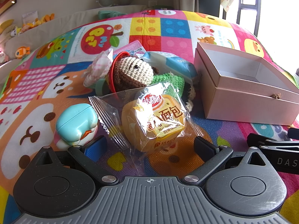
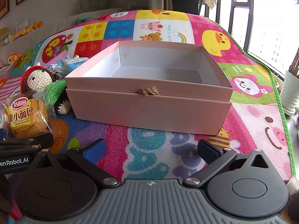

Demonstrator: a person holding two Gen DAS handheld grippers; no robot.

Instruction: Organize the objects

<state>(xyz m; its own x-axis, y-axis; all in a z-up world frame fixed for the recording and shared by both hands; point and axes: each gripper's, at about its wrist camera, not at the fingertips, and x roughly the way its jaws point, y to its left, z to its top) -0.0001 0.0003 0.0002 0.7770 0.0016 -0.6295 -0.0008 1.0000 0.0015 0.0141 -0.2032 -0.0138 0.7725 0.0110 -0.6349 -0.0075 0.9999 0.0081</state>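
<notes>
A wrapped small bread [image 1: 155, 123] lies on the colourful play mat just ahead of my open left gripper [image 1: 149, 147], its wrapper reaching between the fingers without touching the pads. Behind it lies a crocheted doll [image 1: 136, 72], a pink checked cloth [image 1: 99, 67] and a blue tissue pack [image 1: 175, 61]. A light blue penguin-shaped case [image 1: 76, 125] sits by the left finger. The pink box [image 2: 149, 93] stands open and empty ahead of my open right gripper [image 2: 151, 149]. The bread [image 2: 26, 117] and doll [image 2: 39, 80] show at the left of the right wrist view.
The pink box [image 1: 248, 91] stands right of the pile. The other gripper's black body [image 1: 274, 149] is at the right edge, and likewise at the left [image 2: 20, 149] in the right wrist view. The mat's green edge [image 2: 280, 100] borders a window side with a white pot [image 2: 291, 91].
</notes>
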